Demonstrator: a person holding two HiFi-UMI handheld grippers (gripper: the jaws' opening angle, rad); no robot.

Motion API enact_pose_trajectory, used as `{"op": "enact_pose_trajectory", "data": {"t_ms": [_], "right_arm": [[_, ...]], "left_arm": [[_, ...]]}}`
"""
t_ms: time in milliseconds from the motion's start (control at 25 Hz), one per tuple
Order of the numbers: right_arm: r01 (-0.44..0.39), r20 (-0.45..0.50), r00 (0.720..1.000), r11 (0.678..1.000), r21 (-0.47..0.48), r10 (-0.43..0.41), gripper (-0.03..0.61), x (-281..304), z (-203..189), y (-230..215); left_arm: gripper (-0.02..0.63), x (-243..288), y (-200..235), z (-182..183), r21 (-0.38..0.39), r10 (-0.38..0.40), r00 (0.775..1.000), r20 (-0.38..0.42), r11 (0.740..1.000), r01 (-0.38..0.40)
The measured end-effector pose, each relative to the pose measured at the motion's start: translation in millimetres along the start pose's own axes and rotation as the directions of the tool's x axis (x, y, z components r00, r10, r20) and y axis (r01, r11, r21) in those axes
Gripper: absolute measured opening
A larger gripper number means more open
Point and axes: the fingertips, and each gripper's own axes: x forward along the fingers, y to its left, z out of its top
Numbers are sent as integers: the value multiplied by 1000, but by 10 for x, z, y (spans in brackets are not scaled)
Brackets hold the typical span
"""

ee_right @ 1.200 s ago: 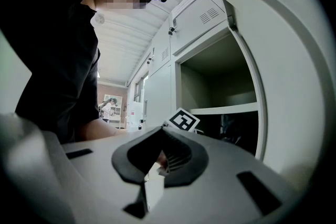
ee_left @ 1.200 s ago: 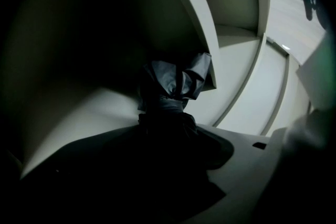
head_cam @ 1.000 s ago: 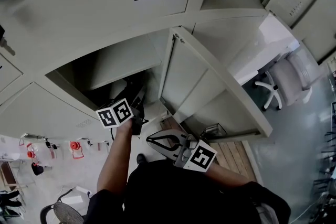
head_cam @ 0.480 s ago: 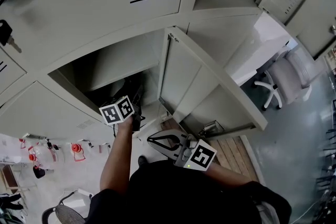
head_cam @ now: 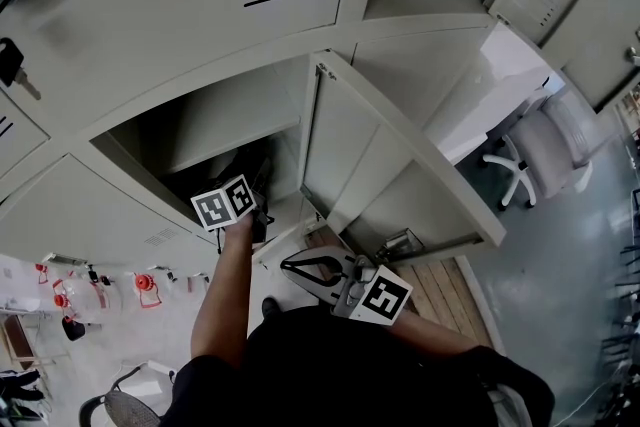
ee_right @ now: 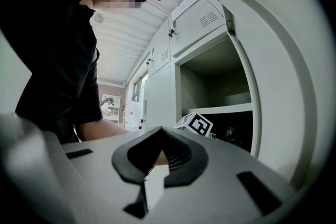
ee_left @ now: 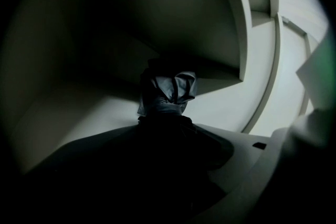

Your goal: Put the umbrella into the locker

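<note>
Head view: compared with a second earlier, the locker point(head_cam: 150, 25) and its open door point(head_cam: 370, 165) are little changed. The left claw point(head_cam: 257, 205) has been carried slightly further up into the open compartment. The left forearm point(head_cam: 225, 290) is stretched straight toward that compartment. The right claw point(head_cam: 300, 265) is held low, close to the body, and its jaws are brought together with nothing between them. In the left gripper view the jaws are closed on the umbrella point(ee_left: 167, 93), whose folded grey end is seen inside the compartment.
</note>
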Motion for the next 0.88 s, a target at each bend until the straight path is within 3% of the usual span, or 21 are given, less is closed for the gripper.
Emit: {"op": "enact_pose_trajectory", "data": {"t_ms": [440,640,880], "right_arm": [[8,-4,1000,1000,1,-8,11,-38,-4,-14],[6,-8,1000,1000,-3,-6,11,-30,-10,-28],[9,-19,1000,1000,6,-9,11,-33,-40,-24]], "left_arm": [[265,158,100,195,-11,22,1000,12,1000,-22],[183,163,161,235,20,49,998,43,999,-49],[184,130,165,242,46,34,998,45,998,-36]]}}
